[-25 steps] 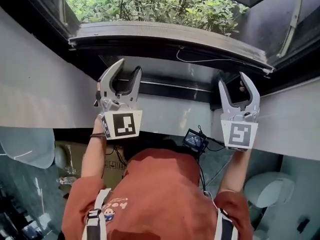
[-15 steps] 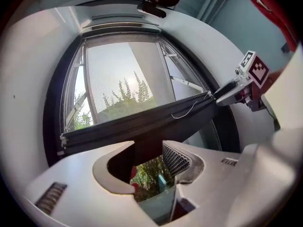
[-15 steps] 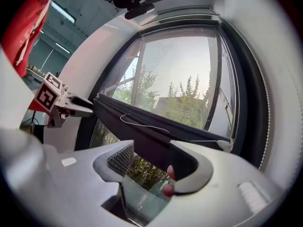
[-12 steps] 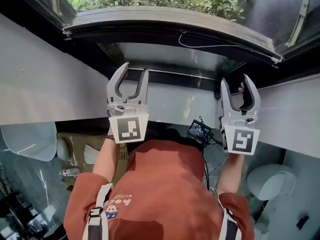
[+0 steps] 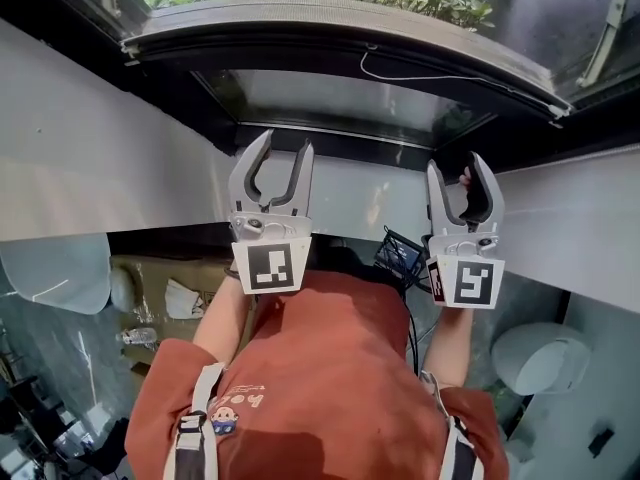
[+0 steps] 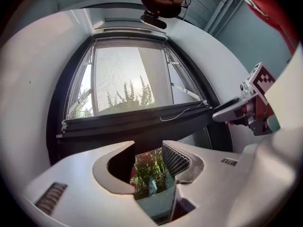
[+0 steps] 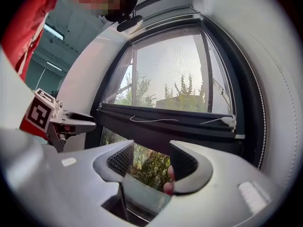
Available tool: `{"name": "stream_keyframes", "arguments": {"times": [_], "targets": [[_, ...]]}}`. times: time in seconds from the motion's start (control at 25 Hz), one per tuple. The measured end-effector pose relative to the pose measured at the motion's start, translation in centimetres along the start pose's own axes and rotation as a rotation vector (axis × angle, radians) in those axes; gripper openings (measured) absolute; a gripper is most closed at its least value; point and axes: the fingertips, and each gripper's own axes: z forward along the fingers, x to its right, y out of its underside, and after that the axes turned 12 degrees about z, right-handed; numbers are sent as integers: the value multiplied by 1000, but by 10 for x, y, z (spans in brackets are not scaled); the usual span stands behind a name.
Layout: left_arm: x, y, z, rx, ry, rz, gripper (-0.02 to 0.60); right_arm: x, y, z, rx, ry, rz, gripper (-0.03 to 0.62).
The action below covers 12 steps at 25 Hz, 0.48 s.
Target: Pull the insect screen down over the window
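The insect screen's dark pull bar (image 5: 340, 28) curves across the window opening, with a thin white cord (image 5: 430, 73) lying along it. In the left gripper view the bar (image 6: 132, 122) sits partway down, with grey mesh (image 6: 118, 74) above it. The right gripper view shows the same bar (image 7: 165, 122). My left gripper (image 5: 285, 148) stands open below the bar, nothing between its jaws. My right gripper (image 5: 460, 168) is open too, apart from the bar. A small pink spot (image 7: 168, 187) shows by its right jaw; I cannot tell what it is.
White wall (image 5: 80, 168) flanks the window on both sides. Below the bar the opening shows green bushes (image 7: 151, 167). A metal window stay (image 5: 610, 18) stands at the upper right. A small device with cables (image 5: 400, 253) hangs at the person's chest.
The left gripper has drifted right toward the middle of the window and the right gripper slightly left. The bar now sits higher in the head view. Both grippers stay open.
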Motion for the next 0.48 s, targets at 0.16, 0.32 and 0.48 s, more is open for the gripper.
{"name": "stream_keyframes", "arguments": {"times": [0.16, 0.32, 0.48], "targets": [[10, 4, -7, -9, 21, -8, 184, -7, 2, -2, 15, -15, 21, 247], [16, 5, -13, 6, 26, -24, 184, -19, 4, -5, 27, -48, 42, 247], [18, 4, -16, 21, 33, -18, 183, -24, 7, -5, 32, -44, 46, 245]]}}
